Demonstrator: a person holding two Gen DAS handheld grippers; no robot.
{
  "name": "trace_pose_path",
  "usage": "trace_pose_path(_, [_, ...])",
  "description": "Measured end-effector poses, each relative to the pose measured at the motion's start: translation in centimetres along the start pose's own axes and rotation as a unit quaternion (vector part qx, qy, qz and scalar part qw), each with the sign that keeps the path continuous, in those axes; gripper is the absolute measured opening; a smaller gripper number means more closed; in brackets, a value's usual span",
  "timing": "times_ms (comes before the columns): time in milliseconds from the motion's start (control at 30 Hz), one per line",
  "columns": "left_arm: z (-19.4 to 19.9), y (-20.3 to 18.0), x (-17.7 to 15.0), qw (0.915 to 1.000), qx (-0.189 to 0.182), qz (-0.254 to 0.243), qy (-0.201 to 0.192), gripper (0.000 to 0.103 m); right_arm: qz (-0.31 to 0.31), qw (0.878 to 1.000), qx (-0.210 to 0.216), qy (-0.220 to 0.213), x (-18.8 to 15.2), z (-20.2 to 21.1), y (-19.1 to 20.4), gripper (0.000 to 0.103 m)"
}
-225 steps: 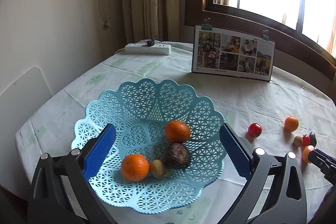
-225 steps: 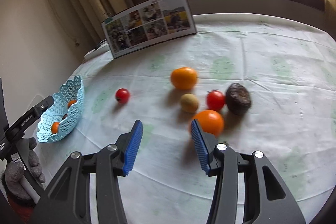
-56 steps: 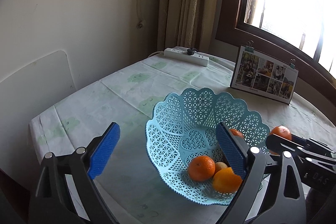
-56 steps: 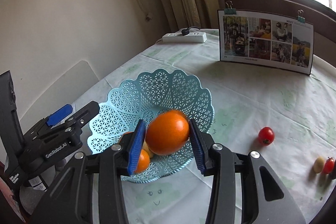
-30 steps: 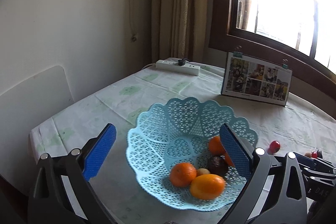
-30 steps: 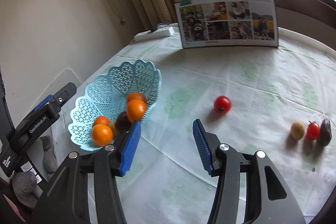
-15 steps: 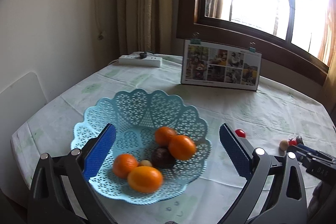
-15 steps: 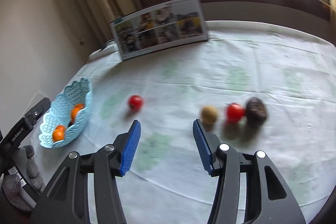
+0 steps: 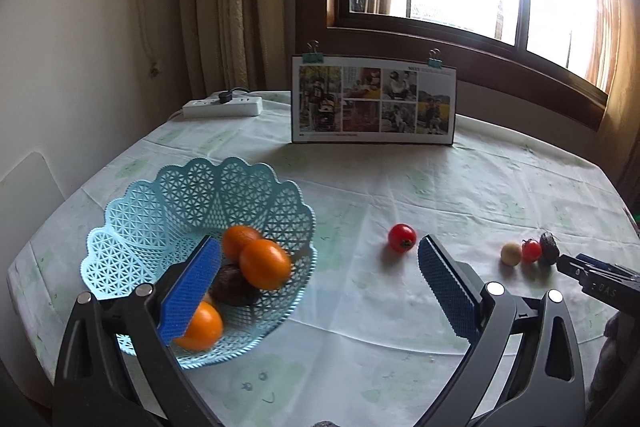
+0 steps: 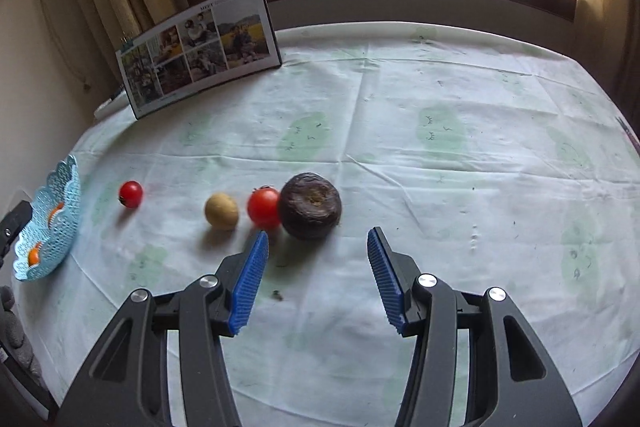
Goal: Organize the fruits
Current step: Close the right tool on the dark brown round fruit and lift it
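The basket [image 9: 192, 195] near the table's [image 9: 440, 187] left edge holds three oranges [image 9: 264, 264] and a dark fruit [image 9: 232, 290]. Toward the right edge lie a tomato [image 10: 131, 193], a tan fruit [image 10: 221, 211], another tomato [image 10: 263, 207] touching a dark round fruit [image 10: 310, 205]. The right gripper [image 10: 316, 281] hangs gaping, empty, just before that fruit. The left gripper [image 9: 318, 291] hovers wide apart beside the basket.

The left claw [image 9: 318, 277] hangs wide open and empty above the bench [image 9: 400, 315], its left pad over the near side of the blue lattice basket [image 9: 168, 211], which holds three oranges [image 9: 264, 264] and a dark brown fruit [image 9: 232, 289]. Just beyond its right pad lies a red tomato [image 9: 402, 237]. Farther right sit a yellowish fruit [image 9: 511, 253], a second small tomato [image 9: 531, 251] and a dark fruit [image 9: 549, 247] in a row, the right claw's tip [image 9: 576, 267] just beside them.
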State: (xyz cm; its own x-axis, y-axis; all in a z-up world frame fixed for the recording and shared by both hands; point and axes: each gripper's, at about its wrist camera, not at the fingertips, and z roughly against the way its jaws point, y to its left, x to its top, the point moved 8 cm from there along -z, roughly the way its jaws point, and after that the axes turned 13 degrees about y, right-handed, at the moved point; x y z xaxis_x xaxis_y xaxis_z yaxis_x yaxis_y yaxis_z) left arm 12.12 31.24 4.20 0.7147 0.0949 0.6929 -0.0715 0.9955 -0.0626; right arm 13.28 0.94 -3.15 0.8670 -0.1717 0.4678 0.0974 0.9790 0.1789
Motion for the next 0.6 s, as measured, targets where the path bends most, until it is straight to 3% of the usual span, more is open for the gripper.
trace_pose_path(200, [0.0,-1.8,0.1,0.9999,-0.004,-0.015,0.0,0.1,0.04,0.999,0.009,0.009,1.3,-1.6,1.2,0.052])
trace_pose_path(467, [-0.5,-2.1,0.0,0.9998,0.004,-0.02,0.009,0.1,0.027,0.998,0.043,0.027,1.7,-3.0,0.9,0.051])
trace_pose_path(600, [-1.1,-3.0,0.1,0.9995,-0.002,-0.025,0.017,0.1,0.027,0.998,0.056,0.026,1.8,-3.0,1.0,0.041])
